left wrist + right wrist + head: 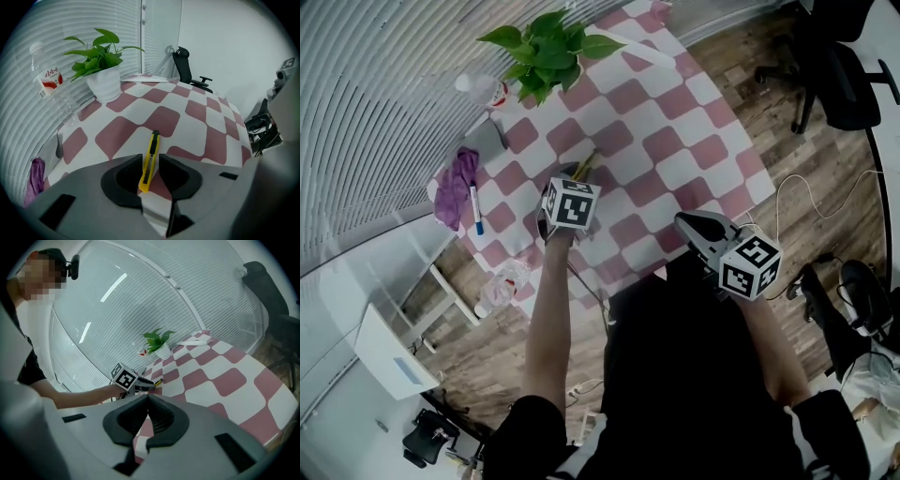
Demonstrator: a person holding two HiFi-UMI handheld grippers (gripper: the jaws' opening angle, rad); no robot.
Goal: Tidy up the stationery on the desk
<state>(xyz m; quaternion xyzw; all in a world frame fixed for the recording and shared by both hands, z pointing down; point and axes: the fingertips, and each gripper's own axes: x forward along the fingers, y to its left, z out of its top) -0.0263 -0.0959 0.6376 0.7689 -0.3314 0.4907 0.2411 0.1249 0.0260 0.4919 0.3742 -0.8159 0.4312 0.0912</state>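
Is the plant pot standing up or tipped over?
Standing up: the white pot sits flat on the checked table, its green leaves reaching upward.

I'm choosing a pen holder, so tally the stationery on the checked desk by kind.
Yellow utility knife: 1
Blue-capped pen: 1
Total: 2
The grey flat item beside the purple cloth is too unclear to class, so it is not counted.
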